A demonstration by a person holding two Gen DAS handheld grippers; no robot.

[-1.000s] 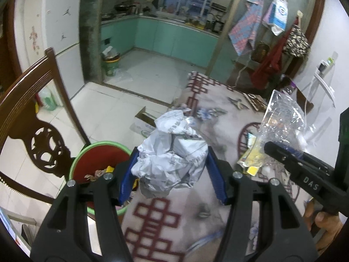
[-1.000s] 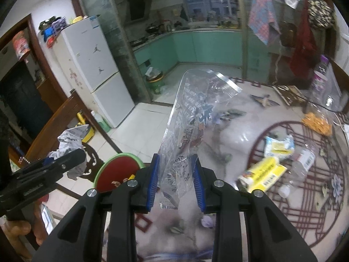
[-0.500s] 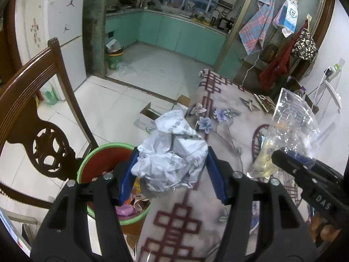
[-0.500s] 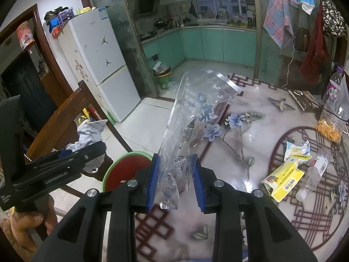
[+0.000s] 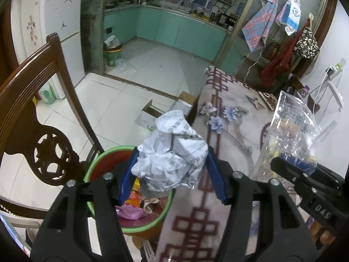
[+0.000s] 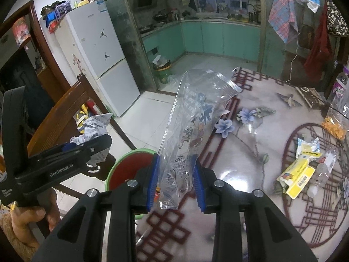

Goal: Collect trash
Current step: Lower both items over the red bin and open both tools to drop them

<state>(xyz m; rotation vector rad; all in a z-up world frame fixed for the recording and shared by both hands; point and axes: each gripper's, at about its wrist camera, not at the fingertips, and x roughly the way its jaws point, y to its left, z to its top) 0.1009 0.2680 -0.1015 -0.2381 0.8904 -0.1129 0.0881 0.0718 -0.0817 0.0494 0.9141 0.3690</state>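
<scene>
Crumpled white paper wad (image 5: 172, 152) fills the left gripper (image 5: 171, 172), clear printed plastic bag (image 6: 192, 135) the right gripper (image 6: 175, 180); neither is yet in the green-rimmed red bin (image 5: 104, 163), and the yellow packet (image 6: 298, 174) at right waits on the table.

Dim bluish light, fisheye-warped edges

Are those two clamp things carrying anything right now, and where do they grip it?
Yes. The left gripper squeezes a crumpled paper ball by its sides. The right gripper pinches a clear plastic bag near its lower end.
</scene>
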